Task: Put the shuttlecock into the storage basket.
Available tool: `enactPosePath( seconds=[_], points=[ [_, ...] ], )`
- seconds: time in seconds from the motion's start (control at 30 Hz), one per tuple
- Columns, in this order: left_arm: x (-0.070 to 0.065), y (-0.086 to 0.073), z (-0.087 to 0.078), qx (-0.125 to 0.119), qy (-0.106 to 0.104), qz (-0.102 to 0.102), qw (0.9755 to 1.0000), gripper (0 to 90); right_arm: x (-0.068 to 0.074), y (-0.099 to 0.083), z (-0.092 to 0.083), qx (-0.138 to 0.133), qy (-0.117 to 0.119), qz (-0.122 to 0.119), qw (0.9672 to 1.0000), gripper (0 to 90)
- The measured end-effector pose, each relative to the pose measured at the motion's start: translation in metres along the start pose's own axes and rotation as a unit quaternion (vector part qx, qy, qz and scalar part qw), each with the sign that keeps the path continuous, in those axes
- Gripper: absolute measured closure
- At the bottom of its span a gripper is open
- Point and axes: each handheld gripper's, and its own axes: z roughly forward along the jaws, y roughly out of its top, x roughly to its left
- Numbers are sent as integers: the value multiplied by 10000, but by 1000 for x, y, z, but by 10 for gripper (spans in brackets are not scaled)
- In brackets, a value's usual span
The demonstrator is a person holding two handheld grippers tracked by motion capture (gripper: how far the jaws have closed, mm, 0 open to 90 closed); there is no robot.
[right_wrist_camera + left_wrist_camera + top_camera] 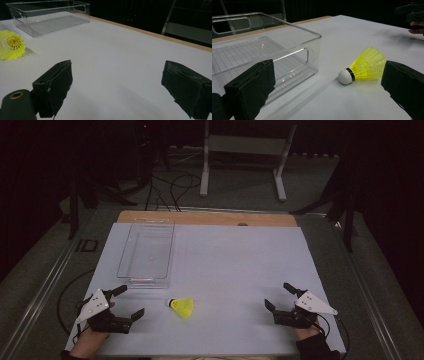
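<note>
A yellow shuttlecock point(182, 306) with a white cork tip lies on its side on the white table top, just in front of a clear plastic bin point(146, 251). My left gripper point(131, 301) rests at the front left, jaws wide open, pointing toward the shuttlecock point(362, 66) and the clear plastic bin point(262, 57), with nothing between them. At the front right my right gripper point(278, 295) is also open and empty, aimed across the table; the shuttlecock point(11, 45) and the bin point(47, 16) lie far off at its left.
The table top point(235, 270) is a white sheet with a wooden strip along its far edge. Beyond it stand a white metal frame point(245, 155) and loose cables on grey floor. A hand holds each gripper at the table's near edge.
</note>
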Motion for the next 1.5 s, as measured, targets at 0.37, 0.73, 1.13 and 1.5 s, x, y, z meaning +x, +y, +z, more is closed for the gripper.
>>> enactPosePath(
  seconds=[0.37, 0.73, 1.13, 1.5],
  points=[
    [6, 31, 1, 445, -354, 460, 9973, 0, 2, 1, 1, -19, 35, -35, 10000, 98],
    [7, 54, 10, 1055, -782, 945, 9868, 0, 3, 1, 0, -10, 91, -28, 10000, 98],
    [6, 71, 27, 1822, -1278, 1366, 9653, 0, 2, 1, 1, -10, 150, -8, 9999, 99],
    [-3, 75, 46, 2447, -1707, 1502, 9425, 0, 2, 1, 0, -28, 186, 10, 9998, 98]
  ],
)
